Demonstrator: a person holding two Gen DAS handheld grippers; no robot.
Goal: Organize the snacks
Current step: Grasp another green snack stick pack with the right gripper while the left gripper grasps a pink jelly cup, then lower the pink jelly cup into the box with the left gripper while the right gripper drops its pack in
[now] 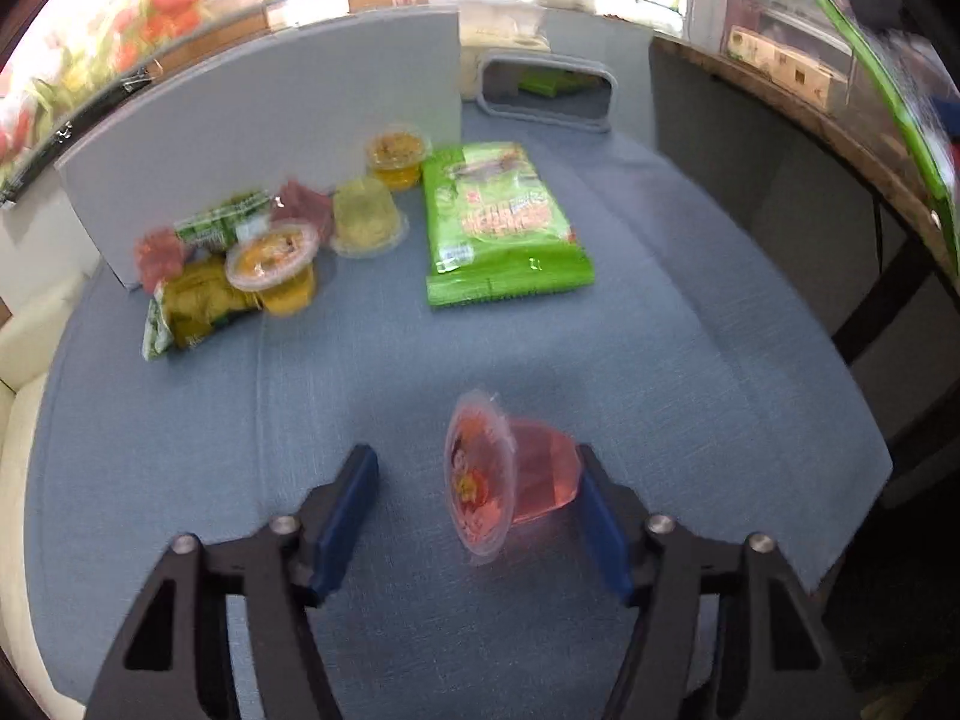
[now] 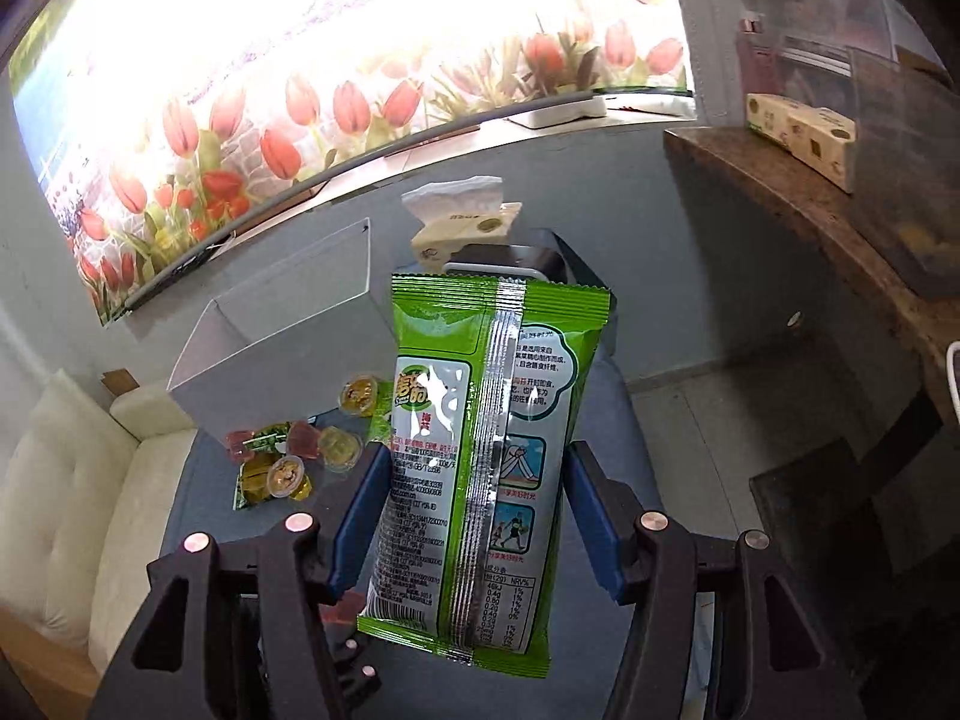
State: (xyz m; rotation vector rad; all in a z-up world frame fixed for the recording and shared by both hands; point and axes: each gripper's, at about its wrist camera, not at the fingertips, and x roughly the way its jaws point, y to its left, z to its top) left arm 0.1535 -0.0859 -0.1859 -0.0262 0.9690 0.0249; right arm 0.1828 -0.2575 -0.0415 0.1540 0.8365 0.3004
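Note:
In the left wrist view my left gripper (image 1: 477, 480) is open low over the blue table. A pink jelly cup (image 1: 510, 477) lies on its side between the fingers, close to the right finger (image 1: 603, 525). A green snack bag (image 1: 501, 222) lies flat farther back. A heap of jelly cups and small packets (image 1: 252, 252) sits at the left. In the right wrist view my right gripper (image 2: 471, 504) is shut on another green snack bag (image 2: 480, 456), held upright, back side facing the camera, high above the table.
A grey board (image 1: 270, 138) stands behind the heap. A grey bin (image 1: 549, 90) with a green pack inside sits at the table's far end. A tissue box (image 2: 465, 228) stands behind it. A wooden shelf (image 2: 798, 222) is to the right, a cream sofa (image 2: 60, 510) to the left.

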